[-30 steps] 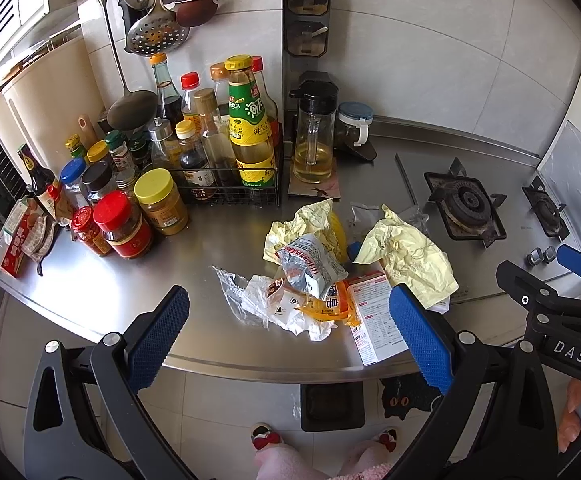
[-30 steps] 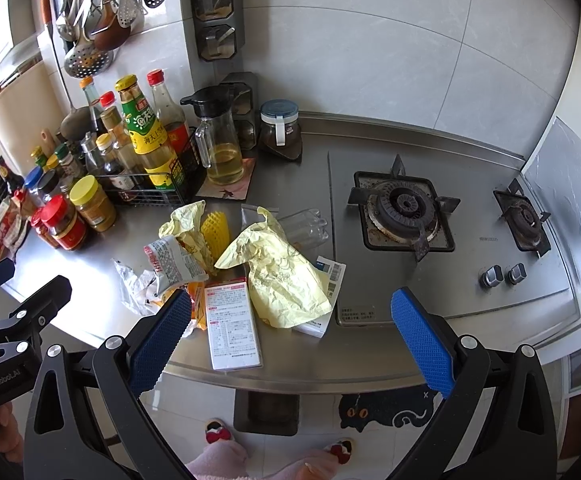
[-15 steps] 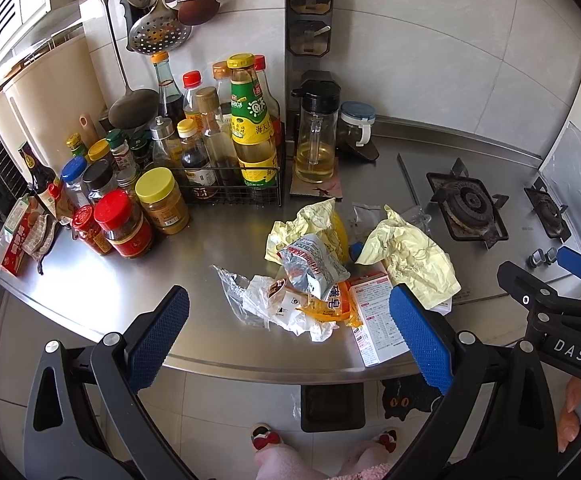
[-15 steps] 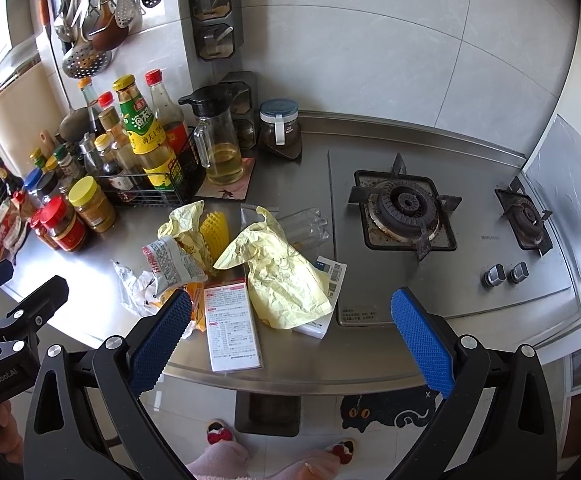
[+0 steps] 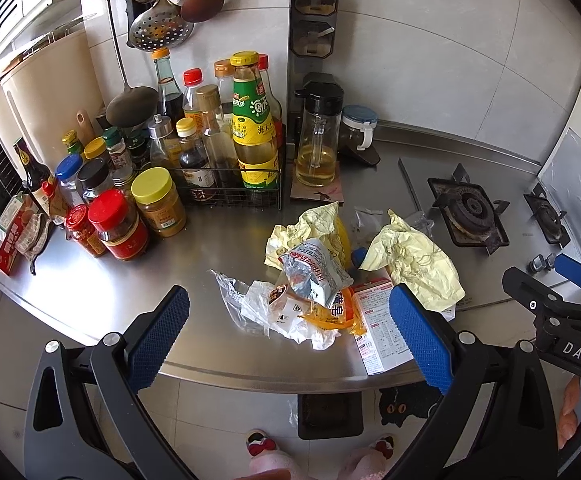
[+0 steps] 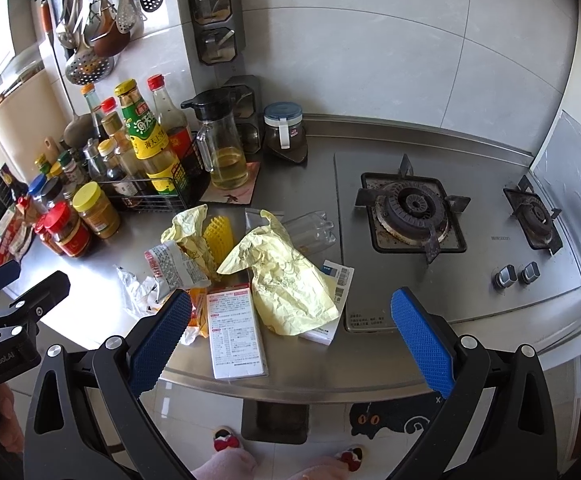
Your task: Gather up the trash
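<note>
**Fig. — Trash pile on steel counter, both grippers hovering before first pick**

Little has moved since the earlier frames: both views sit a touch closer to the counter, trash unchanged. L gripper [image 5: 288, 334] spread wide, nothing between its pads; R gripper [image 6: 290, 338] likewise released and empty. Both hang off the counter's front edge [image 5: 250, 378], above the floor.

L to R across the pile, which lies at the front-centre of the counter, btwn the condiment rack [image 5: 226, 196] and the gas burner [image 6: 410, 210]:

- Clear/white plastic wrappers [image 5: 262, 312]: nearest front edge on the L; likely v. light, limp, slippery. Pinch a bunched fold, not a flat sheet.
- Silver snack bag [image 5: 314, 272]: lies on top of the wrappers; probably crinkly, near weightless. Take by its crumpled end.
- Orange sachet [image 5: 330, 314]: partly under the bag, soft.
- White printed box [image 6: 234, 332]: at the front edge, flat; judged stiff and light. Grip across its narrow sides; thin profile may make it slide.
- Yellow crumpled paper [image 6: 290, 284]: R of the box, overlapping a small labelled carton [image 6: 336, 280]; springy, compresses easily. Clamp a raised ridge.
- Clear plastic bottle [image 6: 310, 230]: behind the paper, on its side; smooth, may roll. Hold mid-body.

No bin visible in either view.
</note>
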Demonstrator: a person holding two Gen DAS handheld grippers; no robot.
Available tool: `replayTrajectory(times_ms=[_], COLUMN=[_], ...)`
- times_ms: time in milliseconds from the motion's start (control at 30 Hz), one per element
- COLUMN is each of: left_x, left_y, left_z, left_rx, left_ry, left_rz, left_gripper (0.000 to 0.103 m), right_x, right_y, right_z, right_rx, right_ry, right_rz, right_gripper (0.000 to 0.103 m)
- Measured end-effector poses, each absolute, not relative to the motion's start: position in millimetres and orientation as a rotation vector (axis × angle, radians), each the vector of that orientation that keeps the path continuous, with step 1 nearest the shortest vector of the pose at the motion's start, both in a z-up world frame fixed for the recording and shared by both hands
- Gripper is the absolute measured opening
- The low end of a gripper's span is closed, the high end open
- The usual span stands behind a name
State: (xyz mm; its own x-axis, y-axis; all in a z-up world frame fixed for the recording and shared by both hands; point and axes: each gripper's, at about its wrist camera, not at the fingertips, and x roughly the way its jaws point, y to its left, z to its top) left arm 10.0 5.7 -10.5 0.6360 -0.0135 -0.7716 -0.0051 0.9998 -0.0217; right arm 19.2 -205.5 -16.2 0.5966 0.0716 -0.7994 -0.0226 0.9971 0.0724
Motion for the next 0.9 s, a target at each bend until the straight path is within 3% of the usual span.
replayTrajectory(times_ms=[533, 900], left_x=[22.5, 29.8], left_y=[43.0, 69.6], left_z=[-82.2, -136.7], left_rx=[-0.017, 0.0], left_ry=[0.962, 0.99], left_rz=[0.025, -0.032], left_gripper=[0.095, 0.093], right_x=[10.0, 5.8], right_y=[-185.2, -161.0], right_z=[-101.0, -147.9], right_rx=[0.048, 0.015], right_ry=[1.024, 1.035], right_rz=[0.156, 0.188], right_gripper=[0.099, 0.09])
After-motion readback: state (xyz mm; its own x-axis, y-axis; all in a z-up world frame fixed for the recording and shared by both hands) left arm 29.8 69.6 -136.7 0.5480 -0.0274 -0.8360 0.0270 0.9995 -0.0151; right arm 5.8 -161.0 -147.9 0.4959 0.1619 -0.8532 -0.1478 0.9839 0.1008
